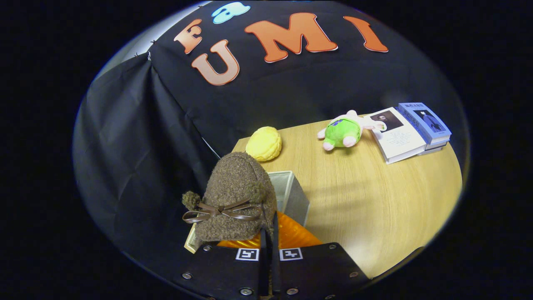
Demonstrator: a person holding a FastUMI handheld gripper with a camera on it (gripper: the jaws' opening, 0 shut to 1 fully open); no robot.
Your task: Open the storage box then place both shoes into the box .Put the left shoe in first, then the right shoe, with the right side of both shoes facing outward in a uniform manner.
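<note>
Shoe, brown fuzzy fleece with leather bow (233,196), soft, light, squashy; my gripper (268,237) pinches its rear rim, fingers clenched, above grey storage box (291,196) just ahead.

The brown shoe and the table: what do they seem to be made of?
The shoe, held in the shut gripper: likely curly fleece, nubby and matte, with a smooth leather-like bow. The table: wood or wood-look laminate, pale grain lines, slight sheen.

Fuzzy brown shoe (237,196) with a glossy brown bow, pale grey box (291,196) with an orange flap, light wood-grain worktop (374,200); at twelve o'clock a yellow plush (264,144), at one a green-and-pink toy (344,132), blue-and-white books (410,131)
</note>
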